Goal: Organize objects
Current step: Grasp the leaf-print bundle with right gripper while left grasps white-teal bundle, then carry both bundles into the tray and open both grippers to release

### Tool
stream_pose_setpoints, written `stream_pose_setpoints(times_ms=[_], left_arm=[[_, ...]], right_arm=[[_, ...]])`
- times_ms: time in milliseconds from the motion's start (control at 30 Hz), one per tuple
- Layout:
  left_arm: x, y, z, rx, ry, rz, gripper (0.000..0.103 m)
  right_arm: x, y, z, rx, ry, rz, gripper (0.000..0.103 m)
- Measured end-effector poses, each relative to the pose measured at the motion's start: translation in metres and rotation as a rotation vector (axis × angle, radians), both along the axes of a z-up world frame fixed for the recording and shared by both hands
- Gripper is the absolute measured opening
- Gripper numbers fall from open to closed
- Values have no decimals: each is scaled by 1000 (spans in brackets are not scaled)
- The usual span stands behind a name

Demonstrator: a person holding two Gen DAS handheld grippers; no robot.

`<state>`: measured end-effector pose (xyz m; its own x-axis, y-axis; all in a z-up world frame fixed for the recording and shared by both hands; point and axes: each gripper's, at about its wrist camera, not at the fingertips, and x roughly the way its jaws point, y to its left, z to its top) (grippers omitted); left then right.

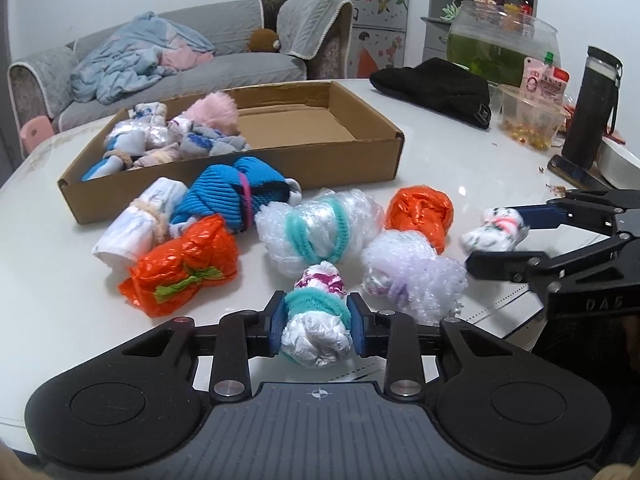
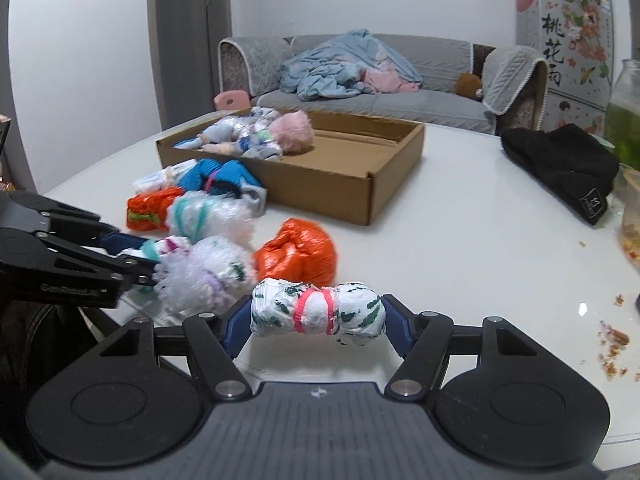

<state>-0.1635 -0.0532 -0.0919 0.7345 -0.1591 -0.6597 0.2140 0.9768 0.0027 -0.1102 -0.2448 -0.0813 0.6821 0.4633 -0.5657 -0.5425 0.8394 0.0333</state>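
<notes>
Both grippers grip soft bundles: left gripper (image 1: 316, 330) clamps a teal-banded bundle (image 1: 316, 320) between its fingers; right gripper (image 2: 318, 320) pinches a pink-banded bundle (image 2: 318, 314) end to end, which may buckle and slip before reaching the cardboard box (image 2: 360, 196) beyond.

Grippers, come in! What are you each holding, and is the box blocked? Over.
Left gripper shut on teal-banded bundle. Right gripper shut on pink-banded bundle. Cardboard box part filled, right half free. Loose bundles lie before it.

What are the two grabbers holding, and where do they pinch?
Left gripper pinches a white bundle by its middle. Right gripper pinches a green-print bundle by its ends.
</notes>
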Motion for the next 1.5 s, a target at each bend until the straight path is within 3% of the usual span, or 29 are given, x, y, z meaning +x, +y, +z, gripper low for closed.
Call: stream_pose_setpoints(times_ms=[467,633,867,1067,1233,1367,1500], left_arm=[[1,29,6,75,75,-35,41],[-6,41,15,67,39,-14,39],[9,52,55,91,-54,-20,39],[69,59,111,76,-130,-45,39],[136,36,140,93,-163,-104,39],[196,21,139,80,-161,-101,39],[251,11,114,40,-93,-76,40]], right_arm=[[22,-16,16,2,-26,-14,64],[26,-18,20,22,-24,-8,64],[47,-21,46,19,-65,10,64],[84,-16,86,15,-125,61,64],[131,0,113,34,-140,97,64],[176,18,120,44,-101,121,64],[213,38,107,29,-59,152,64]])
